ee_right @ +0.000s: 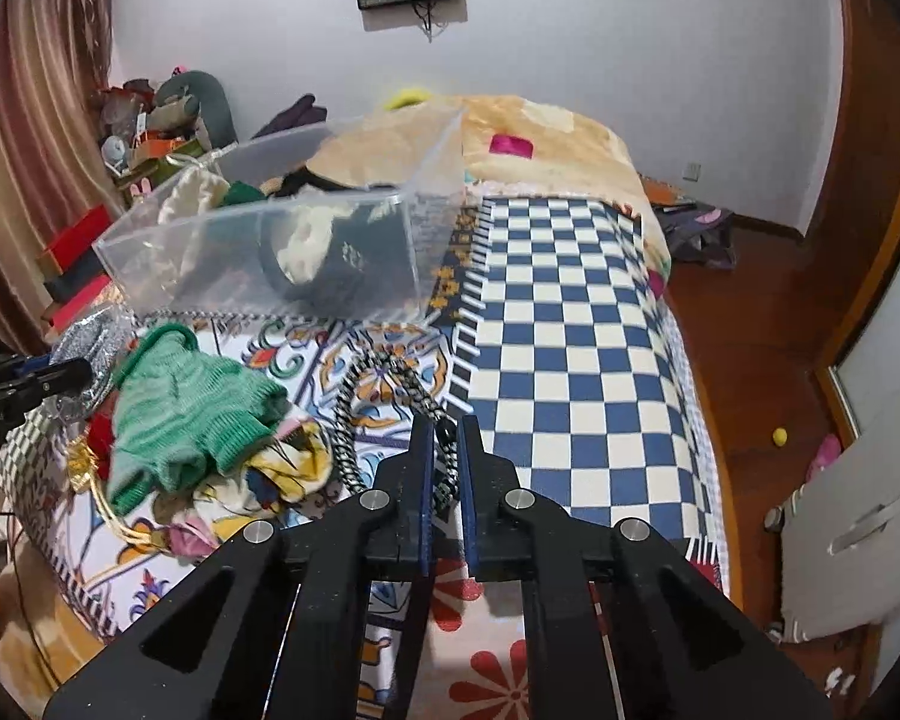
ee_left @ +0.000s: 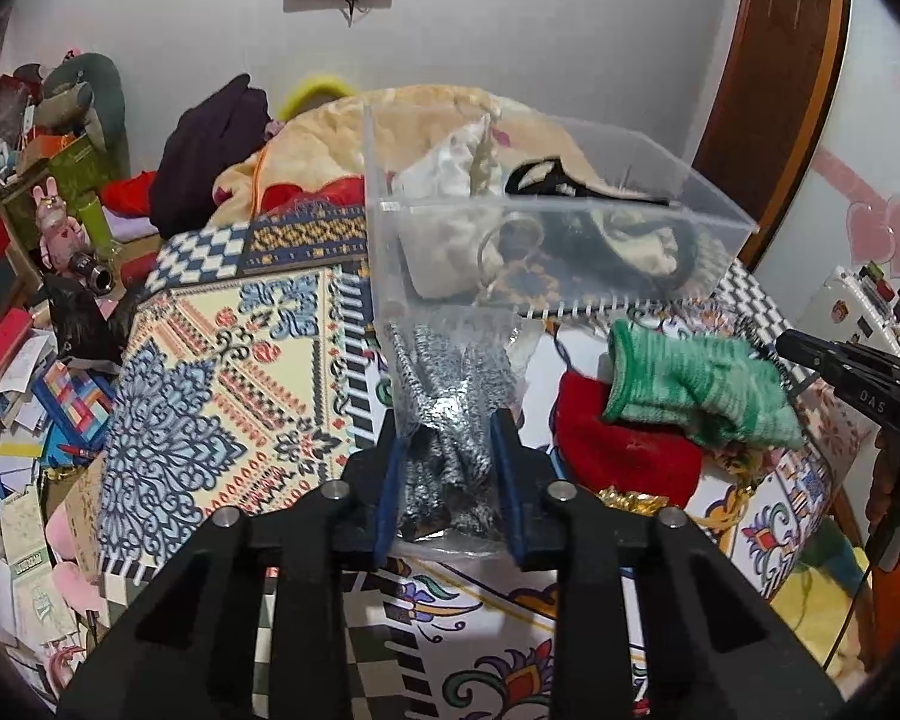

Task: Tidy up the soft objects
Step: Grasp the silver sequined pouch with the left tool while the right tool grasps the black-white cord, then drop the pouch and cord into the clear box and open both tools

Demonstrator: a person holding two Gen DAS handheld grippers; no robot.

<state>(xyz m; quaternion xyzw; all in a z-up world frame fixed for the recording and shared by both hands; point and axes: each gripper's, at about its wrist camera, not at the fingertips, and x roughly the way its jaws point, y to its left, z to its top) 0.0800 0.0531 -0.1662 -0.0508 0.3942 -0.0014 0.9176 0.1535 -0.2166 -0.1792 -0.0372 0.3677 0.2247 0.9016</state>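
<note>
My left gripper [ee_left: 448, 420] is shut on a clear bag of silver-grey sparkly cloth [ee_left: 450, 396], held above the patterned bedspread in front of a clear plastic box [ee_left: 546, 240] holding cream, black and floral soft items. My right gripper [ee_right: 445, 426] is shut on a black-and-white braided cord [ee_right: 354, 414] that loops over the bedspread. A green knitted piece [ee_right: 192, 414] lies on a red cloth [ee_left: 624, 450] and a floral cloth [ee_right: 282, 474], left of the right gripper. The box [ee_right: 282, 246] sits tilted beyond them.
A patterned bedspread [ee_right: 570, 324] covers the bed, with a beige blanket [ee_right: 540, 132] at its far end. Cluttered boxes, books and toys [ee_left: 42, 240] stand left of the bed. Wooden floor [ee_right: 750, 360] and a white cabinet [ee_right: 858, 528] lie to the right.
</note>
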